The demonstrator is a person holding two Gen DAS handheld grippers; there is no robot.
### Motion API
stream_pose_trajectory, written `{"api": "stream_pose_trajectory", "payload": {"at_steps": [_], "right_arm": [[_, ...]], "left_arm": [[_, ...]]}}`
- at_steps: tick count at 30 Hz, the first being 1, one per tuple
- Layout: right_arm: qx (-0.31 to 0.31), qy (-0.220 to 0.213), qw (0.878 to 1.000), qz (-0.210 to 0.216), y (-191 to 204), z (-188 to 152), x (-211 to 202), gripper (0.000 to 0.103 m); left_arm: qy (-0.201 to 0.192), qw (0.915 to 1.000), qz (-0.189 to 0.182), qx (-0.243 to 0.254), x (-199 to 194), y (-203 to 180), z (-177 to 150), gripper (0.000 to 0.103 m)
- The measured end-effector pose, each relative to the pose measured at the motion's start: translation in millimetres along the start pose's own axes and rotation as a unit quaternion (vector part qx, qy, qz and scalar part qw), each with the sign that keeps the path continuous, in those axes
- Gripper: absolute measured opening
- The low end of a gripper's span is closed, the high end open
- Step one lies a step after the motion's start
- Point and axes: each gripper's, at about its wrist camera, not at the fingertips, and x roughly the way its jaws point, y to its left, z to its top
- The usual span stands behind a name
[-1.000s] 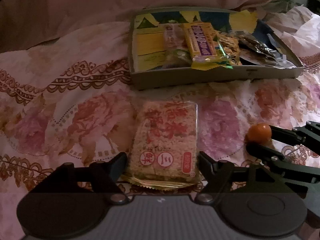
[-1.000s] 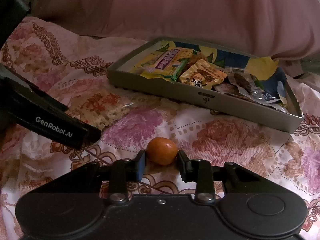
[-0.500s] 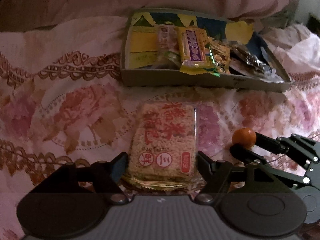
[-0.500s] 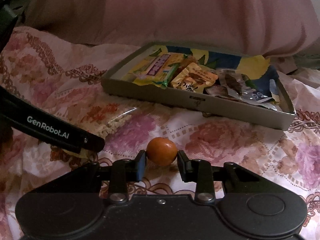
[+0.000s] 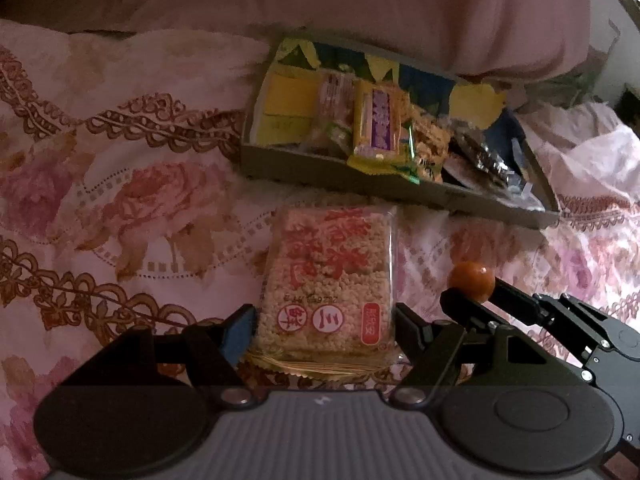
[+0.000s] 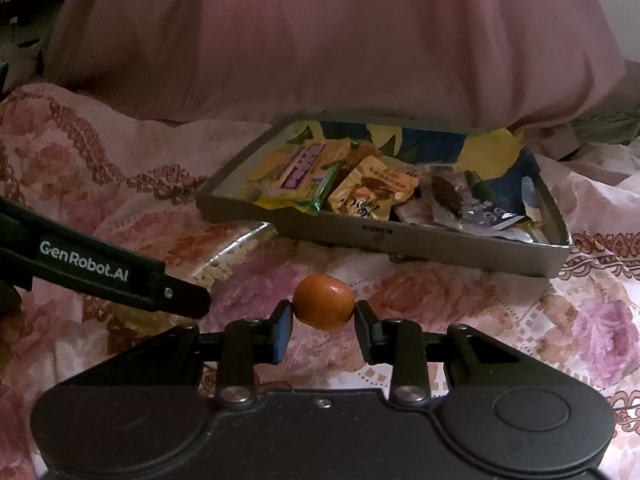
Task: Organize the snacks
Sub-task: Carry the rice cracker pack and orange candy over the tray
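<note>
the left gripper (image 5: 325, 330) grips the near end of a puffed rice cake packet (image 5: 330, 280) lying on the floral bedsheet (image 5: 120, 184) at the frame's lower centre. the right gripper (image 6: 323, 320) pinches a small orange fruit (image 6: 323, 306) between narrow fingers, lower centre. the snack tray (image 6: 420, 242), holding wrapped snacks, sits at centre right against a pink pillow (image 6: 340, 40).

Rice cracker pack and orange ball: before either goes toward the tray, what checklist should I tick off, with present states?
1. Right gripper clamped on the orange ball: ok.
2. Rice cracker pack between the left gripper fingers: ok.
3. Left pads pressing the pack: cannot tell.
4. Pack lifted off the floral bedspread: not ok, it appears to lie flat.
5. Free spot in the tray: ok, yellow floor bare at its left end.
6. Grippers apart from each other: ok.
</note>
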Motion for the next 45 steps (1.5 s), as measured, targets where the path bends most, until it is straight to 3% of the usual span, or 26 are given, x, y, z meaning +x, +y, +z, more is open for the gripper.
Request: {"api": "stream_pose_trajectory", "payload": {"at_steps": [9,20,27,31,34,45], "right_arm": [[0.003,-0.022,1.000,-0.006,-3,6,-7,0.036],[0.011,-0.050,0.999,-0.013,-5,11,-14,0.036],[-0.004,-0.081,0.996,-0.022,-6,27,-10,0.036],[-0.003,-0.095,0.995,-0.035,-14,38,2,0.036],[0.009,-0.095,0.995,-0.044,-24,45,15,0.036],[0.022,-0.074,0.996,-0.041,-31,48,52,0.036]], "left_arm": [[-0.049,0.9985,0.019,-0.015,-16,2,6,0.077],[-0.088,0.9957,0.017,-0.020,-28,1,9,0.077],[-0.140,0.9890,0.047,-0.007,-35,-16,28,0.077],[-0.167,0.9851,0.033,-0.026,-23,-29,58,0.077],[-0.183,0.9818,0.049,-0.012,-7,-37,72,0.077],[-0.171,0.9825,0.071,-0.023,35,-23,85,0.077]]}}
